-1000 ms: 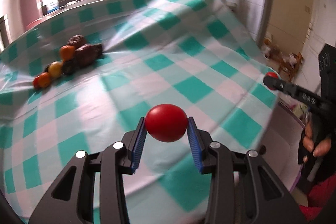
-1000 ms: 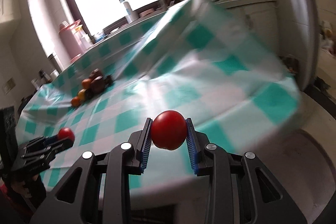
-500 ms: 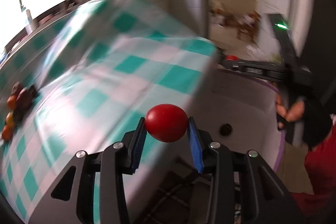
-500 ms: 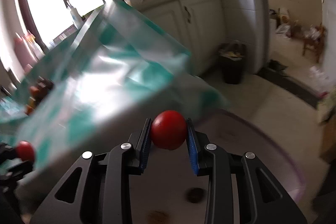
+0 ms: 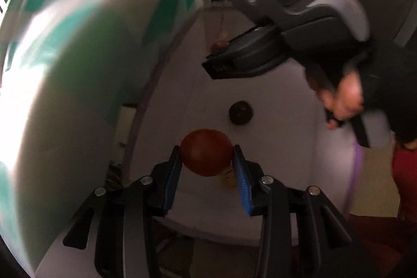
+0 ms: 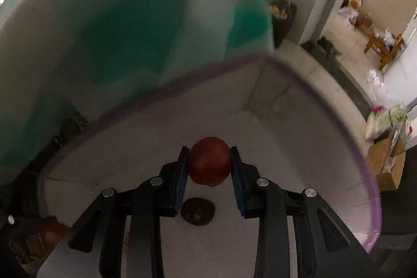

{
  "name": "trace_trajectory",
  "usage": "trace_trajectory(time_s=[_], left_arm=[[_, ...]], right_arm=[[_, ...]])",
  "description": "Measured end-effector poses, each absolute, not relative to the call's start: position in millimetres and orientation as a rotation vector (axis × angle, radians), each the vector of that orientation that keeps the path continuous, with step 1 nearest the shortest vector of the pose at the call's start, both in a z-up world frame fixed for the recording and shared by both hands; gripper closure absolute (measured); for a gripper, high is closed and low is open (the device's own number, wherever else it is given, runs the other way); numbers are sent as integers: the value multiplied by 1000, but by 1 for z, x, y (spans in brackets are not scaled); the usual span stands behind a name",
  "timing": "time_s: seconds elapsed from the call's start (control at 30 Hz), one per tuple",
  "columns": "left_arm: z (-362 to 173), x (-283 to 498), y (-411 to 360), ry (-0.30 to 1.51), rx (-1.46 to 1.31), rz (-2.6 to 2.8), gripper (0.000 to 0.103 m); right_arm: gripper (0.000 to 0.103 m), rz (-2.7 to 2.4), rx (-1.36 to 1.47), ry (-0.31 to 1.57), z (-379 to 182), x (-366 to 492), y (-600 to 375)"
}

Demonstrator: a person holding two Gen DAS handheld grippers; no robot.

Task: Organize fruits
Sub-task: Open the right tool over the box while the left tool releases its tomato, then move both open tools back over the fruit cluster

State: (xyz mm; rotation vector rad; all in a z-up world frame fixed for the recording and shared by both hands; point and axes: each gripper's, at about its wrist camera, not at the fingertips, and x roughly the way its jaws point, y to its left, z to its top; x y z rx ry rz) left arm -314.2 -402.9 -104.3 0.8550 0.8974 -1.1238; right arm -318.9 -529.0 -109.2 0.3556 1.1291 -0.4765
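Blue-padded fingers (image 5: 241, 173) of our left gripper (image 5: 207, 168) pinch a red tomato (image 5: 206, 152) at lower centre of the left wrist view, the pads pressed against both its sides. Just beyond it, below the fruit, lies the pale inside of a large white bin (image 5: 273, 121) with a purple rim, and on its floor a dark round fruit (image 5: 241, 112) sits near the middle of the frame. Farther up and to the right our right gripper (image 5: 221, 54) reaches into the same bin, held by a hand (image 5: 344, 100) in a dark fingerless glove, with a second red tomato (image 5: 220, 44) at its tip. Along the left side of the frame hangs the blurred green-and-white checked cloth (image 5: 65, 56) of the worktop. In the right wrict view the blue pads (image 6: 235, 179) likewise press on the second tomato at lower centre, above the dark fruit on the bin floor. The first tomato shows dimly at the lower left corner. Past the purple rim, the checked cloth fills the upper left, and a tiled floor (image 6: 325, 74) with a wooden chair (image 6: 385, 48) lies far off at upper right.
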Motion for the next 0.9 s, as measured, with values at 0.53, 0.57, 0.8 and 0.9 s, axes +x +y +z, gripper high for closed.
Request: trace_trajectory(time_s=[0.53,0.57,0.8,0.9], left_arm=[[-159,-301,-429,972,960,-1053,61],[-159,-301,-428,969,955,-1056,60],[-149,-309,-418,897,896,-1100,27],[-135,-319,-413,838,881,-1125,27]], right_arm=[[69,-480,462,1207,-156,-324,-548],[68,-485,475,1204,-156,-322,-548],[36,-521,506,1174,-147,-326,-556],[25,-536,559,1136,-143,-333,-562]])
